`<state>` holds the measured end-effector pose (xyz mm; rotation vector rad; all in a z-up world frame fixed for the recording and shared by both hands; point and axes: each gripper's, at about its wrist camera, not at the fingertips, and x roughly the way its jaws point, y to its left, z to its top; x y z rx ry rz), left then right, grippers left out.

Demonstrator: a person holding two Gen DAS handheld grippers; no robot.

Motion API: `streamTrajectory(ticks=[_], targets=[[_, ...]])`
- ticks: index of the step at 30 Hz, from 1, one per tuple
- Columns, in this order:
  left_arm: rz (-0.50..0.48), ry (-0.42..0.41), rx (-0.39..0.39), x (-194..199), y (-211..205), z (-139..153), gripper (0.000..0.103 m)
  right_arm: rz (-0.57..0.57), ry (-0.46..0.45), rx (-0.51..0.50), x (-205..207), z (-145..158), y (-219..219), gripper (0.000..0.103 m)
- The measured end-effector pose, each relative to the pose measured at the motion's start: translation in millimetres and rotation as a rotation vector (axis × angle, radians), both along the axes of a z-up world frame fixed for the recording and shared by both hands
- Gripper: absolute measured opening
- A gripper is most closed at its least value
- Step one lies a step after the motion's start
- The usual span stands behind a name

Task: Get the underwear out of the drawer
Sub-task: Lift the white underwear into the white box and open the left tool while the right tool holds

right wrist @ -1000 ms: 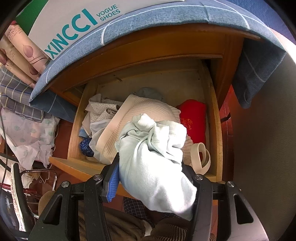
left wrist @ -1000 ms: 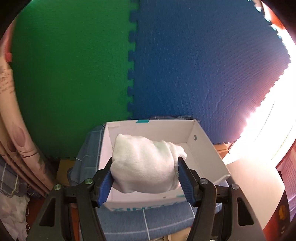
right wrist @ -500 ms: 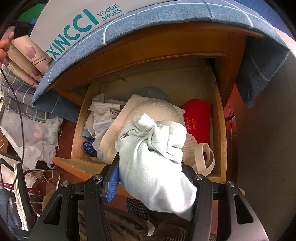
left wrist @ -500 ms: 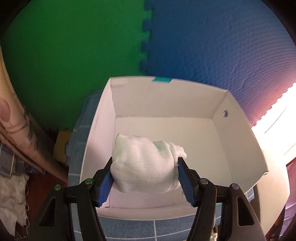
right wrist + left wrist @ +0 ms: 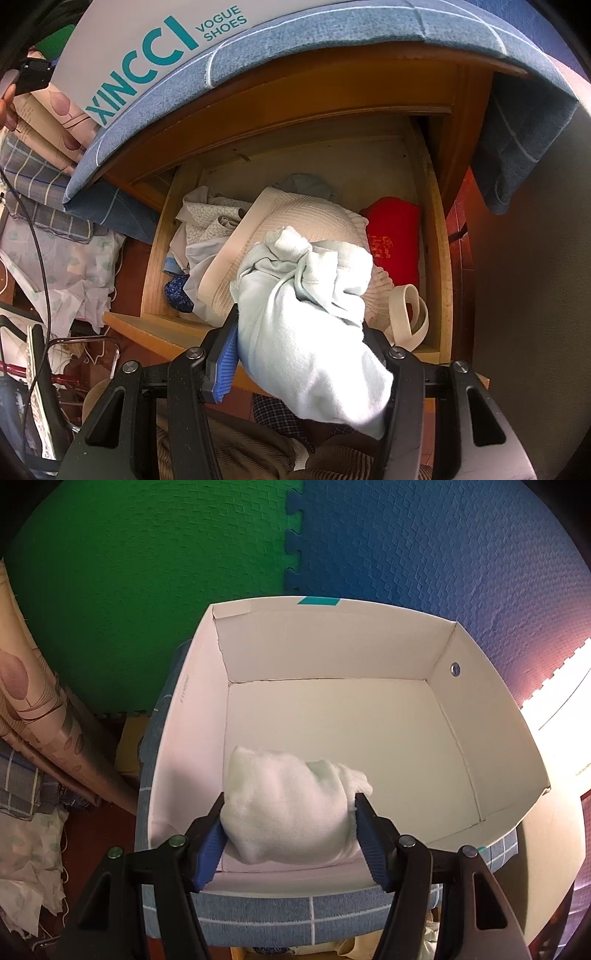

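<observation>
A white shoe box (image 5: 491,716) sits open on a blue checked cloth (image 5: 280,912), in front of a wall of green foam mat (image 5: 147,590) and blue foam mat (image 5: 424,554). Its floor is bare apart from what the left gripper (image 5: 288,823) holds inside the near left corner: a rolled bundle of white underwear (image 5: 288,805). The blue pads press on both sides of the bundle, the jaws set fairly wide around it. Whether the bundle touches the box floor cannot be told.

In the right wrist view the wooden drawer (image 5: 441,266) stands pulled out below the cloth-covered top, where the side of the box reads "XINCCI VOGUE SHOES". The drawer holds a heap of garments: a cream knitted piece (image 5: 295,218) with a broad waistband in the middle, a red folded item (image 5: 395,236) at the right, patterned white fabric (image 5: 207,221) at the left, a dark blue scrap (image 5: 179,293) near the front left corner, and a cream strap loop (image 5: 410,314) at the front right.

The right gripper (image 5: 303,354) is clamped on a pale blue-white underwear bundle (image 5: 306,317), held above the front of the drawer, its knotted end pointing away from the camera. The left pad is visible against the cloth; the right pad is hidden behind it.
</observation>
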<state>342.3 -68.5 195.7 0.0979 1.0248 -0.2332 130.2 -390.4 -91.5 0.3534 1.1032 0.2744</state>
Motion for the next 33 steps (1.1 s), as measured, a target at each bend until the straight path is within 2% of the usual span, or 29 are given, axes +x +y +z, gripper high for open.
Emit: streamTrajectory(ticks=[12,25,29,33], targets=[[0.033,-0.022,0.009,-1.6,-3.6,1.3,0.070,-0.005,-0.006,-0.005,-0.8,0.4,0.0,0.051],[-0.021,-0.072,-0.064,-13.9,-0.7,23.7,0.073,-0.005,-0.005,-0.006,-0.8,-0.4,0.1,0.051],[-0.032,-0.113,-0.063,-31.4,5.7,34.9,0.073,-0.005,-0.004,-0.009,-1.2,-0.6,0.1,0.051],[-0.016,-0.202,-0.044,-62.8,16.5,46.6,0.073,-0.006,-0.008,-0.022,-0.9,-0.7,2.1,0.051]])
